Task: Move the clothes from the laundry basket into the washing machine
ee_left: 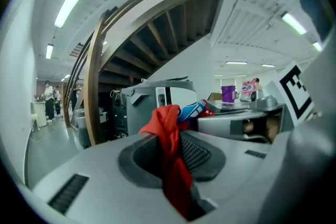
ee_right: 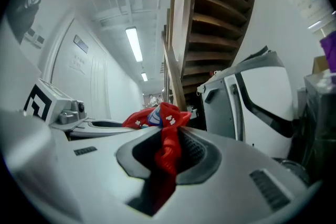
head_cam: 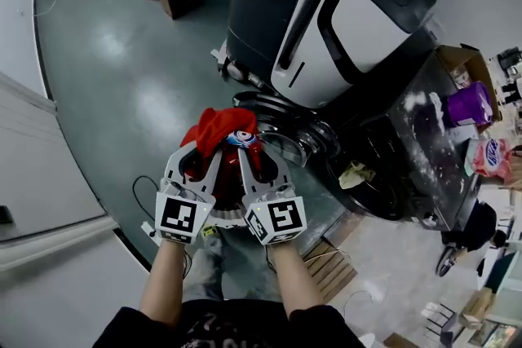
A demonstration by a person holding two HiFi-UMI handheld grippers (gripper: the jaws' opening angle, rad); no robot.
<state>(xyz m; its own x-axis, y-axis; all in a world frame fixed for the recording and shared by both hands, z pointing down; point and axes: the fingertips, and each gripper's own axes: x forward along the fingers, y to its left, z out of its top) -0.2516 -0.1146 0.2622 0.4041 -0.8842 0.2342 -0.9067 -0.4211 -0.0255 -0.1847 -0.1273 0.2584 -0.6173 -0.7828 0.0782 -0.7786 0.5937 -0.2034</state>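
Both grippers are raised side by side in front of me, each shut on a part of the same red garment (head_cam: pixel 218 129) with a blue and white print. In the head view my left gripper (head_cam: pixel 198 152) and right gripper (head_cam: pixel 259 152) hold it bunched between them. The cloth (ee_left: pixel 167 124) is pinched in the left gripper (ee_left: pixel 169 150), and a red fold (ee_right: pixel 169 122) in the right gripper (ee_right: pixel 167 157). The dark and white washing machine (head_cam: pixel 326 20) stands ahead and to the right. The laundry basket is hidden below the grippers.
A dark glass-topped unit (head_cam: pixel 400 143) on the right carries a purple container (head_cam: pixel 469 106) and a pink packet (head_cam: pixel 489 156). A cardboard box (head_cam: pixel 461 61) sits behind it. A wooden staircase (ee_right: pixel 210 23) rises ahead. Cables (head_cam: pixel 143 196) lie on the green floor; a white wall (head_cam: pixel 33 175) runs left.
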